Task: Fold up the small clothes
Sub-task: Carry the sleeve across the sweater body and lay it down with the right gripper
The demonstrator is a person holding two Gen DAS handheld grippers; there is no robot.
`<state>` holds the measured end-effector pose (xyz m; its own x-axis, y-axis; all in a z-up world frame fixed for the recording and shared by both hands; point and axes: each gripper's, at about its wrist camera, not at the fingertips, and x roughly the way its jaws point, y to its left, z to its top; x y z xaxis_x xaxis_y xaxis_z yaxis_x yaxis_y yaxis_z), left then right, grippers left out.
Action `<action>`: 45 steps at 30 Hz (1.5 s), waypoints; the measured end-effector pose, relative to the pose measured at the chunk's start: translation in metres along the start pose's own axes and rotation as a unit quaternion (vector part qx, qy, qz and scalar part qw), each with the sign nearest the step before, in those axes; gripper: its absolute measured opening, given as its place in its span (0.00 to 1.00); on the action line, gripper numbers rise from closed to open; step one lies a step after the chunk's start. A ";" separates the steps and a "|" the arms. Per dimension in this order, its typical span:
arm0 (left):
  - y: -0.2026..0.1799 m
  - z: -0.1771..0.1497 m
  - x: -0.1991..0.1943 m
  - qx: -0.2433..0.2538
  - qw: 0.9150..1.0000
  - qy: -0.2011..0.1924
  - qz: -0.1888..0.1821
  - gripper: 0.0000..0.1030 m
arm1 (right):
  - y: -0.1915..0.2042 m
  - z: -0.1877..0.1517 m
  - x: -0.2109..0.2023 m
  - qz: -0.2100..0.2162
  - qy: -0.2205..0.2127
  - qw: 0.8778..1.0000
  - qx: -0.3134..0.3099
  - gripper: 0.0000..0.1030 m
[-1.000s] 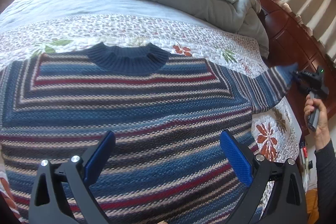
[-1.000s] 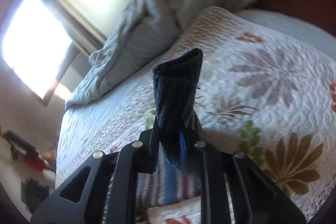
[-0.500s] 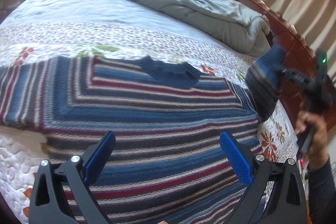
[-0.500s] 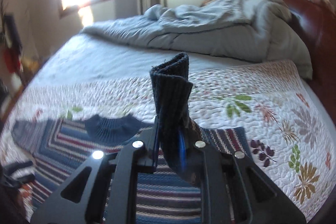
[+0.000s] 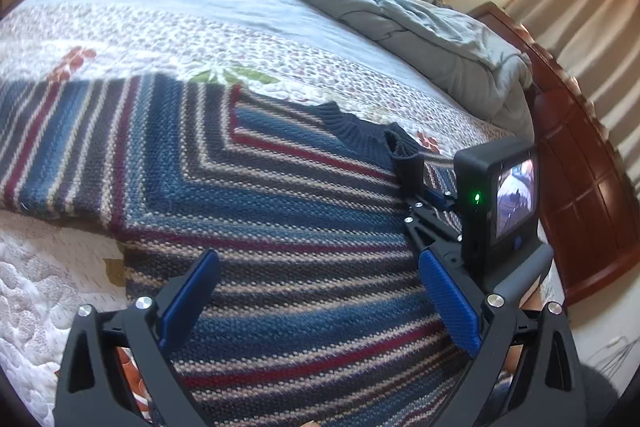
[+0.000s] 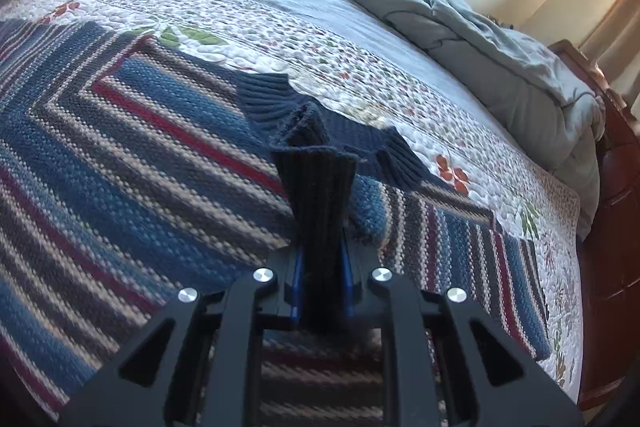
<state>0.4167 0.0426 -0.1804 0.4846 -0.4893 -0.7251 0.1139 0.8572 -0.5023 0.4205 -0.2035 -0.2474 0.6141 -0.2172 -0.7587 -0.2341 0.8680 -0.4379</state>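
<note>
In the left wrist view, the left gripper [image 5: 316, 299] is hovering over the striped sweater [image 5: 248, 211] with its blue-padded jaws spread wide, gripping nothing. The sweater is lying flat on the floral quilt [image 5: 192, 39]. The right gripper [image 5: 430, 195] is reaching in just beside the navy collar [image 5: 356, 131], pinching the dark sleeve cuff [image 5: 406, 157].

In the right wrist view, the right gripper [image 6: 320, 279] is clamping tight on the ribbed cuff [image 6: 316, 187], which is standing up between its jaws over the sweater's chest [image 6: 140, 163], just before the collar [image 6: 344, 131]. A grey duvet [image 6: 460, 27] is lying bunched at the bed's far side.
</note>
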 end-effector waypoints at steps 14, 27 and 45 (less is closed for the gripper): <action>0.007 0.040 0.065 -0.130 0.984 0.057 -0.103 0.96 | -0.068 -0.077 -0.060 0.263 -0.051 0.936 0.230 0.53; -0.055 0.055 0.171 -0.115 0.978 0.154 -0.080 0.96 | -0.115 -0.138 -0.059 0.302 -0.093 0.880 0.355 0.63; -0.066 0.092 0.136 -0.052 0.994 0.089 -0.030 0.08 | -0.095 -0.135 -0.046 0.318 -0.075 0.881 0.342 0.65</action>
<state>0.5553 -0.0663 -0.2024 0.3175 -0.5684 -0.7590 0.0433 0.8083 -0.5872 0.3128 -0.3366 -0.2360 0.6273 0.4279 -0.6508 -0.0894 0.8696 0.4856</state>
